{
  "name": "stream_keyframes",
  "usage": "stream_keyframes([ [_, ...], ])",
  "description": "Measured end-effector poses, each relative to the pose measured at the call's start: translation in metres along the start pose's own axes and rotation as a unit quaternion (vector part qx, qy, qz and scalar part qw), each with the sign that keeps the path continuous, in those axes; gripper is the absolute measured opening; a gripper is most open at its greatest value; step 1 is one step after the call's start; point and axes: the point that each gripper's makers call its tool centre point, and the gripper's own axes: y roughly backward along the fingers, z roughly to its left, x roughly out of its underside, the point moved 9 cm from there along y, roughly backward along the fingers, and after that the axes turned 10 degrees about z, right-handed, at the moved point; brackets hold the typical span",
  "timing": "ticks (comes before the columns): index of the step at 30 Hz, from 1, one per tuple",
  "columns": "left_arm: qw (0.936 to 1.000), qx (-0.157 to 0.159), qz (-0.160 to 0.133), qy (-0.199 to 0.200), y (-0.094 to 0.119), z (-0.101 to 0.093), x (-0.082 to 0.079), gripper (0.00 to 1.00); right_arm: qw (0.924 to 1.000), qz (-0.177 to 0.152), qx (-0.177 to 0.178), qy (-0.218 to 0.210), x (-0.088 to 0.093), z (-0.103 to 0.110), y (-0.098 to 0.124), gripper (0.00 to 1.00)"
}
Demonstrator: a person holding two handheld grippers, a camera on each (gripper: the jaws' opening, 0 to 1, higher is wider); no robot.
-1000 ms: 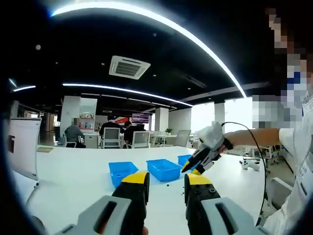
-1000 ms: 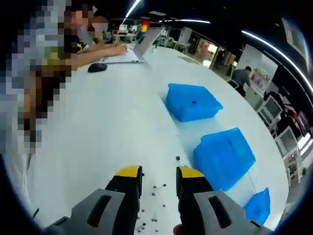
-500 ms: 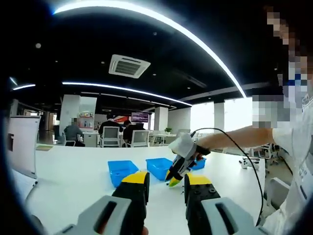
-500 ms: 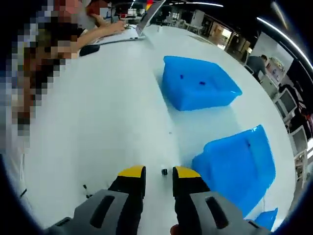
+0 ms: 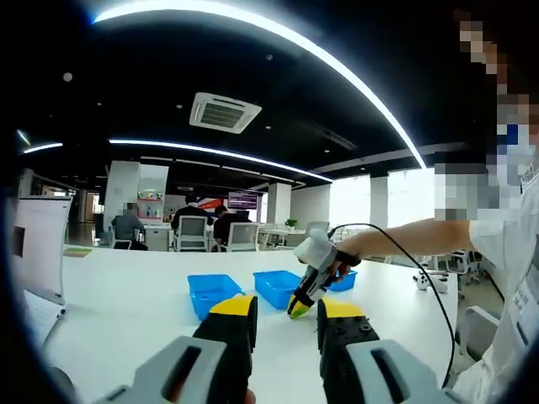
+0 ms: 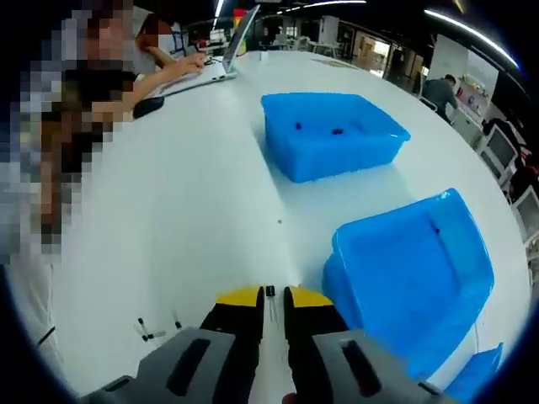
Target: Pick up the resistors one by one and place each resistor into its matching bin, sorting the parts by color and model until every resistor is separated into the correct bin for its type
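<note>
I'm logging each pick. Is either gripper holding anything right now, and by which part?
The right gripper pinches a small dark resistor at its fingertips, by the body, with thin leads trailing down between the fingers. The left gripper is open and empty.

The left hand-held gripper (image 5: 286, 313) is held level and raised, its yellow-tipped jaws standing apart with a clear gap between them. The right hand-held gripper (image 6: 272, 296) points steeply down, its jaws drawn nearly together (only a thin slit remains) with a small dark resistor (image 6: 270, 291) at the tips. In the left gripper view, the person's bare forearm (image 5: 413, 237) stretches out from the right, tilting the right hand-held gripper downward.
</note>
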Motion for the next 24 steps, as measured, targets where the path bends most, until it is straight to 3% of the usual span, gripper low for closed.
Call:
stream_keyframes([
  [2,1.0000,0.001,-0.001,-0.001,0.000,-0.001,-0.001,0.30,1.0000,-0.001,-0.009,0.002,-0.001,0.001,0.004,0.07],
  [7,1.0000,0.003,-0.004,-0.004,0.001,-0.003,-0.003,0.30,0.9998,0.006,0.012,0.015,0.001,0.017,0.010,0.07],
  [8,1.0000,0.003,-0.005,-0.004,0.001,-0.003,-0.003,0.30,0.9995,-0.007,0.019,0.024,-0.001,0.021,0.015,0.07],
  [10,1.0000,0.004,-0.003,-0.006,0.000,-0.004,-0.003,0.30,0.9980,-0.062,0.011,0.004,-0.004,0.033,0.028,0.07],
  [13,1.0000,0.005,-0.004,-0.005,0.000,-0.004,-0.003,0.30,0.9935,-0.112,0.011,-0.016,-0.002,0.043,0.041,0.07],
  [17,0.9999,0.008,-0.007,-0.008,0.001,-0.007,-0.006,0.30,0.9803,-0.188,0.024,-0.055,0.016,0.057,0.069,0.07],
  [21,0.9999,0.010,-0.008,-0.012,0.001,-0.010,-0.008,0.30,0.9585,-0.265,0.032,-0.100,0.045,0.067,0.104,0.07],
  [24,0.9998,0.011,-0.008,-0.014,0.000,-0.012,-0.009,0.30,0.9446,-0.303,0.036,-0.120,0.068,0.082,0.125,0.07],
])
